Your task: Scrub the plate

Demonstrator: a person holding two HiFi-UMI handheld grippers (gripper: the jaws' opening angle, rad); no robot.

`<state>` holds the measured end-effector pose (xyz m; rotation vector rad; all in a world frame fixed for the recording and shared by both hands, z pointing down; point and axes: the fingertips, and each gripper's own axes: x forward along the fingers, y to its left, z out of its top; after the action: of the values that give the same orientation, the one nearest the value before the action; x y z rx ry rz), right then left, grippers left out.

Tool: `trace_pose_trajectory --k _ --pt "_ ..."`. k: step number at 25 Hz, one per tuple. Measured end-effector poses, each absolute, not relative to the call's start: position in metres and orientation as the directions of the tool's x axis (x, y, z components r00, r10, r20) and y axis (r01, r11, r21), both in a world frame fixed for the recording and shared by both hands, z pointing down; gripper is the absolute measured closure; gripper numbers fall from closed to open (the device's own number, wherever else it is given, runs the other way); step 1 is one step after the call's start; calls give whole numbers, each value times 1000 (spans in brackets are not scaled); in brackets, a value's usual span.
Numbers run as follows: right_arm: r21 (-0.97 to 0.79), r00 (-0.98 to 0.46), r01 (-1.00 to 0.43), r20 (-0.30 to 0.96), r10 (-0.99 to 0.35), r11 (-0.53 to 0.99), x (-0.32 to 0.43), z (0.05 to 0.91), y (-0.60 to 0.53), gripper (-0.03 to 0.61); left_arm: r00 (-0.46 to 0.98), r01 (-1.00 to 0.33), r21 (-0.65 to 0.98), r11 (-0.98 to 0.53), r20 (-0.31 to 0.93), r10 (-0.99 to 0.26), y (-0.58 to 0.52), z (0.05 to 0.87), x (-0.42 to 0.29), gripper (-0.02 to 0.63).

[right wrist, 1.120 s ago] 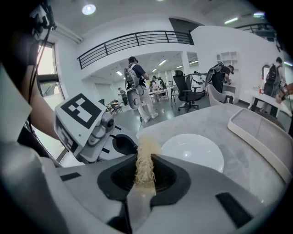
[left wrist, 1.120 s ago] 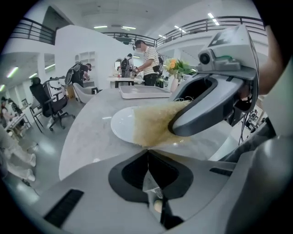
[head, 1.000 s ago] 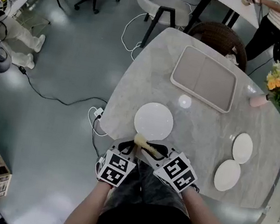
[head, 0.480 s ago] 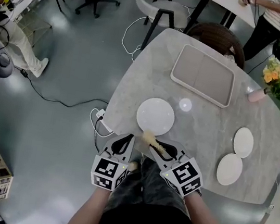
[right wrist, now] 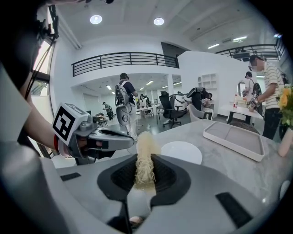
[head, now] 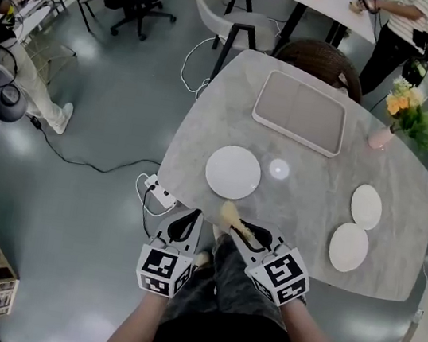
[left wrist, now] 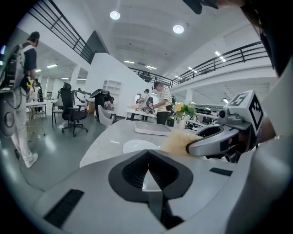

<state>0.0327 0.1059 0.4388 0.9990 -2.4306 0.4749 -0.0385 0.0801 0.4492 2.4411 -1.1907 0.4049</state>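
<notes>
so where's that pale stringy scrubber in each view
Head view: the pale straw-coloured fibre scrubber sits low centre, poking out of the right gripper.
Left gripper view: the scrubber is right of centre, at the tip of the right gripper's jaws.
Right gripper view: the scrubber is dead centre, clamped between the jaws.
Shared landmark: the round white plate lies just beyond the scrubber in all three views.

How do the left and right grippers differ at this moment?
The right gripper is shut on a pale fibrous scrubber; the left gripper is shut on nothing. In the head view the right gripper angles sharply inward toward the plate, while the left gripper points nearly straight ahead. Both sit at the near edge of the table, short of the plate.
</notes>
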Motion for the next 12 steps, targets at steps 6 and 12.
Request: trace_pose_trajectory --k 6,12 --pt "-123 -611 -742 527 -591 659 37 433 128 500 608 -790 208 -577 393 -690 98 441 -37 601" --pt "-122 -606 -751 516 -605 649 41 429 148 500 609 -788 195 -584 384 -694 115 434 -34 601"
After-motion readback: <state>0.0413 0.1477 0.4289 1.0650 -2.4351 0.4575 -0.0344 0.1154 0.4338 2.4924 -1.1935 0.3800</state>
